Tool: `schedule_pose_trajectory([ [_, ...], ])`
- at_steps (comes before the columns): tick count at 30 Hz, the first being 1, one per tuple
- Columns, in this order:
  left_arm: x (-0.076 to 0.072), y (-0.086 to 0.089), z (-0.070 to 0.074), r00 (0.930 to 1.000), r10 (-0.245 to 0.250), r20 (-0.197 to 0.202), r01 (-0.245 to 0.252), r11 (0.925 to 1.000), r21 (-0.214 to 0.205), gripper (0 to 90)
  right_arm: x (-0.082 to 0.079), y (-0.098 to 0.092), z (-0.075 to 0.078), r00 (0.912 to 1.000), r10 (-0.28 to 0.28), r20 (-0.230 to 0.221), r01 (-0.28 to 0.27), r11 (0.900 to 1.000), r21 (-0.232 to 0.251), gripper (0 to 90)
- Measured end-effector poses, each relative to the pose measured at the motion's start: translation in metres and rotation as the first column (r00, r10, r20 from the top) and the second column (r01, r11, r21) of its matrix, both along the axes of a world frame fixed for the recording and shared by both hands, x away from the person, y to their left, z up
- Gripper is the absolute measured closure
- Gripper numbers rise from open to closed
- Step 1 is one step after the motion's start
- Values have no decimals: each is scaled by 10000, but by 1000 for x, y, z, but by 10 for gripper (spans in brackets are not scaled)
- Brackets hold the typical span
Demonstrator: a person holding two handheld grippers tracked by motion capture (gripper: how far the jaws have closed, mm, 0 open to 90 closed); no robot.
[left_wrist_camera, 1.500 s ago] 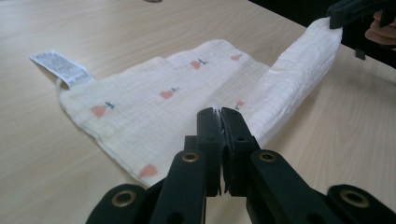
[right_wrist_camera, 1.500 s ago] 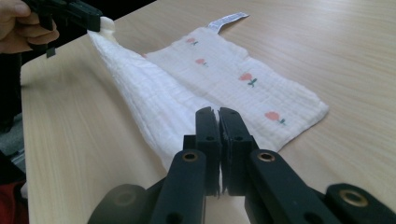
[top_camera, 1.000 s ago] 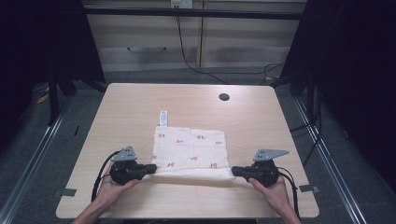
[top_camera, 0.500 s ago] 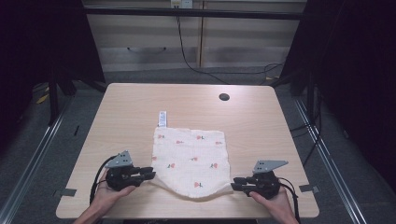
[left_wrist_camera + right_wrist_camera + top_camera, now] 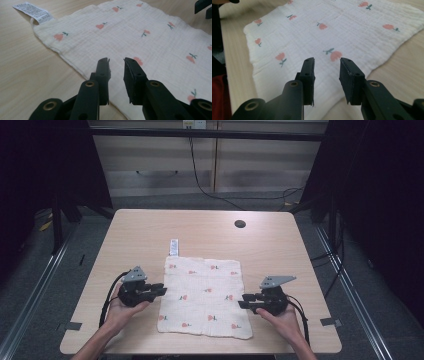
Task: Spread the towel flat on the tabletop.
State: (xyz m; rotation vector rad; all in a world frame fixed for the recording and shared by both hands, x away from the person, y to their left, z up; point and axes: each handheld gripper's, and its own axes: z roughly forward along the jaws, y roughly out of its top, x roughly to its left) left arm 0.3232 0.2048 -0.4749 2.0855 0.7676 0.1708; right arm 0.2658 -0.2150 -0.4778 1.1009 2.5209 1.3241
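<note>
**Both grippers off the cloth, jaws parted**

Left gripper [image 5: 161, 290] sits lower left of the high view, right gripper [image 5: 243, 302] lower right, each held level in a hand and pointing inward. Both have just been opening; jaws stand slightly apart, nothing between them. Floral cloth [image 5: 205, 295] lies flat at lower centre of the wooden table [image 5: 280, 250], its tag [image 5: 173, 247] at the upper-left corner. Dark room, grey floor around.
</note>
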Motion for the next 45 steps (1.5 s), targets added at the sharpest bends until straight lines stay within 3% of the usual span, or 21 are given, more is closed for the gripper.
schedule_pose_trajectory([
  [4,15,-9,-2,9999,104,-103,-104,9999,-44,756,16,10,-1,10000,-12,-20,12,10000,-86,672],
  [6,24,-19,-15,9980,372,-501,-375,9993,-46,760,34,19,-7,9998,-112,-157,108,9996,-270,705],
  [7,24,-22,-18,9980,284,-563,-281,9996,65,764,39,21,-12,9996,-208,-184,202,9994,-294,717],
  [8,24,-27,-23,9984,143,-550,-117,9989,461,765,41,22,-15,9992,-304,-240,297,9991,-290,726],
  [9,24,-27,-23,9984,143,-550,-117,9989,461,765,42,24,-21,9988,-345,-339,330,9985,-430,728],
  [10,22,-30,-29,9985,-12,-539,49,9977,676,765,43,24,-24,9987,-353,-371,329,9974,-643,728],
  [18,7,-26,-30,9982,-374,-473,404,9972,624,769,31,15,-25,9978,-566,-337,534,9944,-910,745],
  [30,-14,-33,-29,9959,-813,-406,842,9936,754,758,14,0,-25,9963,-737,-446,700,9944,-788,762],
  [33,-12,-32,-30,9947,-873,-550,903,9944,541,758,9,-1,-24,9966,-706,-430,670,9945,-811,762],
  [38,-14,-33,-29,9946,-888,-535,921,9937,636,715,5,0,-23,9971,-647,-413,606,9938,-937,758],
  [42,-12,-31,-28,9915,-1056,-766,1092,9930,448,691,6,0,-22,9973,-576,-462,533,9945,-896,715],
  [45,-4,-27,-26,9935,-858,-745,876,9959,210,656,16,-7,-12,9964,-800,-274,788,9960,-429,700],
])
